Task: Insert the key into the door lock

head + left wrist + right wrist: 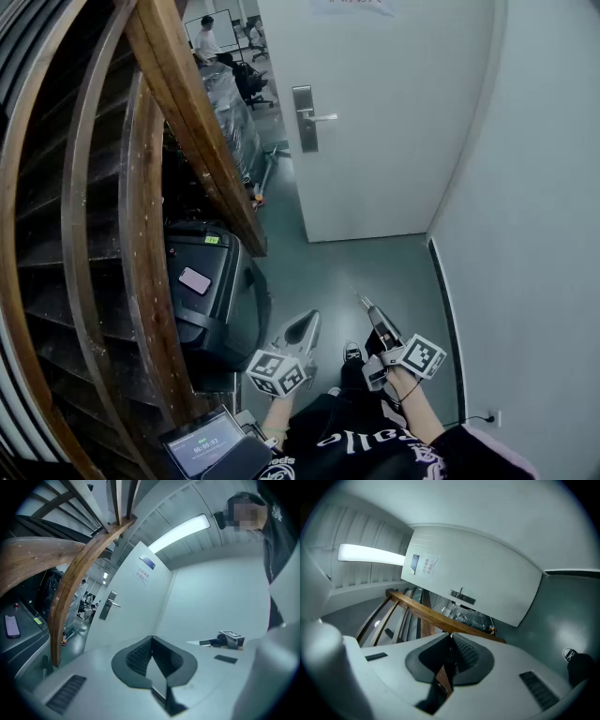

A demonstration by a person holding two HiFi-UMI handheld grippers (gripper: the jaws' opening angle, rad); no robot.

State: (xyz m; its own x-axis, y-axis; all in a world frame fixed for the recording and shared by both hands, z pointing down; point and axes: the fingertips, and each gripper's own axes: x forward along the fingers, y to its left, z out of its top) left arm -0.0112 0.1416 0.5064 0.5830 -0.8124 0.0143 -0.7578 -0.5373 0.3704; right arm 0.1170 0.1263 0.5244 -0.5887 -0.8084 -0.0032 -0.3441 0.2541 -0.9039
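Observation:
The white door (394, 103) stands ahead with its steel lock plate and lever handle (306, 118), far from both grippers. My right gripper (369, 306) is held low over the floor, shut on the key (360, 298), whose thin metal tip pokes out past the jaws. In the right gripper view the lock plate (462, 596) shows small beyond the jaw tips, where only a sliver of the key (451, 633) shows. My left gripper (313, 319) is beside it, shut with nothing between its jaws. The left gripper view also shows the lock plate (108, 605).
A curved wooden stair rail (192, 122) and steps fill the left. Under it sits a black case (220, 300) with a phone (194, 280) on top. A tablet (204, 441) lies near my feet. A grey wall (534, 206) runs along the right.

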